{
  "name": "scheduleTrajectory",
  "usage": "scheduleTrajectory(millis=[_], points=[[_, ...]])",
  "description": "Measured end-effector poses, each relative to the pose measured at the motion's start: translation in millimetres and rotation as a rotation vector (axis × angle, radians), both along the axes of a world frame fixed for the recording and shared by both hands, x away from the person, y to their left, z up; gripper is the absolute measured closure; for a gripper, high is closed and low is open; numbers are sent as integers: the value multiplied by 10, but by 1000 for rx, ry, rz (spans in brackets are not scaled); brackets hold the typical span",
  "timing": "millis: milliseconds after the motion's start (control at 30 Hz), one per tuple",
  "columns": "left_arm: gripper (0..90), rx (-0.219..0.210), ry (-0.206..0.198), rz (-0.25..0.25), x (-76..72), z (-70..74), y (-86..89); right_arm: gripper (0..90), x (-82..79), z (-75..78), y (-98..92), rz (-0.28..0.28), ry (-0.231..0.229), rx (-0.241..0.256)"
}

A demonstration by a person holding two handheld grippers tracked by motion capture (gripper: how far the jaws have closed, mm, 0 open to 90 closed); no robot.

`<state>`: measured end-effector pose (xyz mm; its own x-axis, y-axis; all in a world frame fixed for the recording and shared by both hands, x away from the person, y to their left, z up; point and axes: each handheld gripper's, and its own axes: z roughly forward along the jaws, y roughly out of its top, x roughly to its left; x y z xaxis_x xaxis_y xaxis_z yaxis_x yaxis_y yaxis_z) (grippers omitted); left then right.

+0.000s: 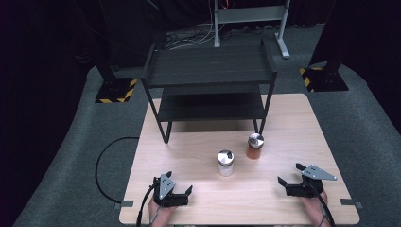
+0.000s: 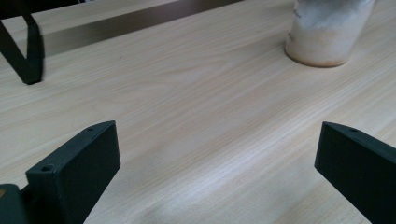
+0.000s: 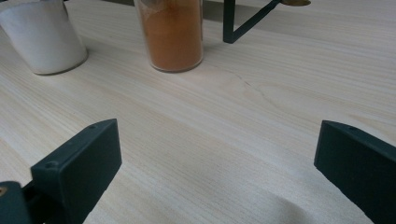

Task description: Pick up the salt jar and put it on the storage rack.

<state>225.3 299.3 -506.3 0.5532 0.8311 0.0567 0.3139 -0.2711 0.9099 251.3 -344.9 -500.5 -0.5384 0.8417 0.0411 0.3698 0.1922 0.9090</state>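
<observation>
Two shakers with metal lids stand upright mid-table: a white one (image 1: 225, 163) and, to its right and a little farther back, an orange one (image 1: 255, 146). My left gripper (image 1: 174, 185) rests open near the front left edge, nothing between its jaws; the white shaker's base (image 2: 327, 32) shows ahead at upper right in the left gripper view. My right gripper (image 1: 292, 174) is open near the front right edge, also empty. Ahead of it in the right gripper view stand the orange shaker (image 3: 172, 32) and the white shaker (image 3: 44, 39).
A black two-tier metal shelf (image 1: 210, 71) stands at the back of the wooden table (image 1: 283, 123), its legs (image 2: 30, 51) on the tabletop. A black cable (image 1: 101, 165) loops off the table's left side.
</observation>
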Motion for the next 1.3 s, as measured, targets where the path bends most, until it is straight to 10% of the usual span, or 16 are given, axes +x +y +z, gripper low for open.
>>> scheduleTrajectory(millis=[367, 933, 1300], points=[[2, -77, -10, -39, 26, -2, 44, 0, -1, -6, -17, 6, -5, 3], [1, -105, -81, -183, 229, 91, -497, 0, -5, -7, -22, 6, -7, 5], [1, -125, -84, -187, 354, 19, -819, 1, -3, -4, -19, 6, -4, 4]])
